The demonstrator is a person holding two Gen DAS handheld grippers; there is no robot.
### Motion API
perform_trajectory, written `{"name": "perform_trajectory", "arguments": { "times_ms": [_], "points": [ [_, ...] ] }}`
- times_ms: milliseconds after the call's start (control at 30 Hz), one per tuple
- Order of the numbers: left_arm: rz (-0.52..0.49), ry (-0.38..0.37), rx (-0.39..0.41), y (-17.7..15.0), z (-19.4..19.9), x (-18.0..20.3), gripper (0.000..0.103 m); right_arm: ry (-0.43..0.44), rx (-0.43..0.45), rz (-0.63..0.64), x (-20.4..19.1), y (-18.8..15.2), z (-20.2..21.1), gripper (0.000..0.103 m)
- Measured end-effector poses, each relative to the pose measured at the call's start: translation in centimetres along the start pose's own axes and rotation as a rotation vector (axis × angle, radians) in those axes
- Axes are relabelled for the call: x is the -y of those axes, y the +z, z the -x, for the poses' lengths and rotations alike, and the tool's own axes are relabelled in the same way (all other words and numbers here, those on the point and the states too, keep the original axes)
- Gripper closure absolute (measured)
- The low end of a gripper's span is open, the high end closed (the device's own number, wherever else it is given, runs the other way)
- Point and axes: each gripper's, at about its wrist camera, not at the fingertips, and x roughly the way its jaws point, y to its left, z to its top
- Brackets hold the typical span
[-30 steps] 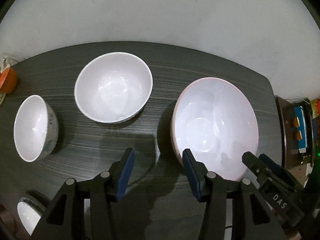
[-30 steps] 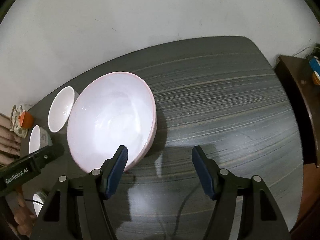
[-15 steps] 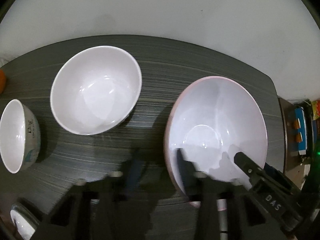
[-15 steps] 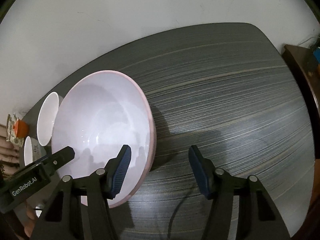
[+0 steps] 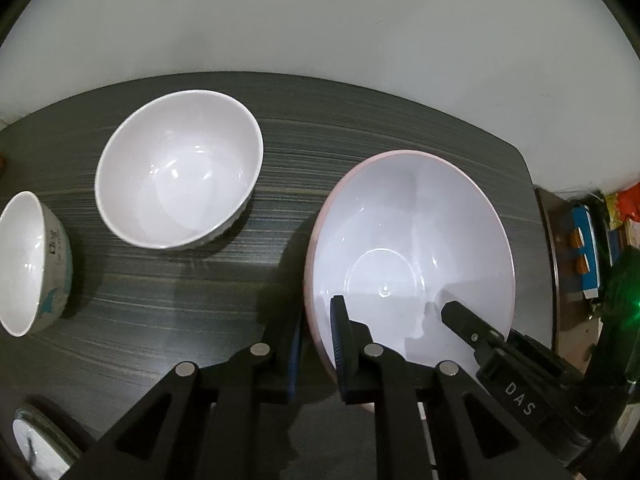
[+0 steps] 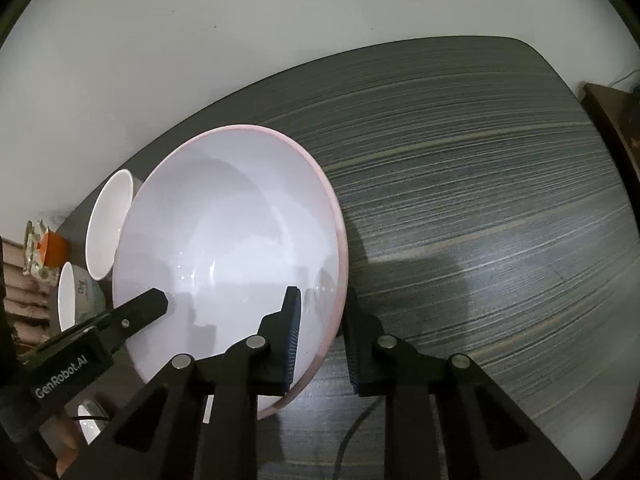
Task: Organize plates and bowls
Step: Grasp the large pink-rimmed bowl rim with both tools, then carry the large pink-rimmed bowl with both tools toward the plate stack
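Pink-rimmed bowl (image 5: 412, 240), largest on the dark wood-grain counter (image 5: 160, 300), sits directly ahead of both tools.

Left tool (image 5: 316, 344): jaws closing over the bowl's near-left rim, one finger inside the basin, the other outside against the wall. Gap between the blue pads is narrow, with the rim in it; pads appear to press on it.

Right tool (image 6: 320, 336): jaws closing over the bowl's (image 6: 224, 248) near-right rim, again one finger inside and one outside. The outer finger stands just beside the wall; contact on that side is hard to judge, but the rim is clamped between the pads as far as visible.

Each tool shows at the edge of the other's view, reaching over the bowl from the opposite side.

White bowl (image 5: 176, 176), medium size, upright, stands left of and beyond the left tool, well apart from the pink-rimmed bowl. Small patterned bowl (image 5: 28, 264) is further left, near the counter edge. Another small dish (image 5: 36, 444) is partly cut off beside the left tool's near-left arm.

Counter to the right of the right tool is bare wood grain (image 6: 500, 200).
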Motion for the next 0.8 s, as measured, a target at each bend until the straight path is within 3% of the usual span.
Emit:
{"name": "perform_trajectory", "arguments": {
  "times_ms": [500, 800],
  "points": [
    [-0.031, 0.012, 0.036, -4.9, 7.2, -1.5, 0.089, 0.043, 0.057, 0.034, -0.8, -6.1, 6.8, 0.083],
    [-0.007, 0.024, 0.075, -10.7, 11.9, -4.0, 0.089, 0.059, 0.07, 0.073, -3.5, -10.3, 9.7, 0.082]
  ]
}}
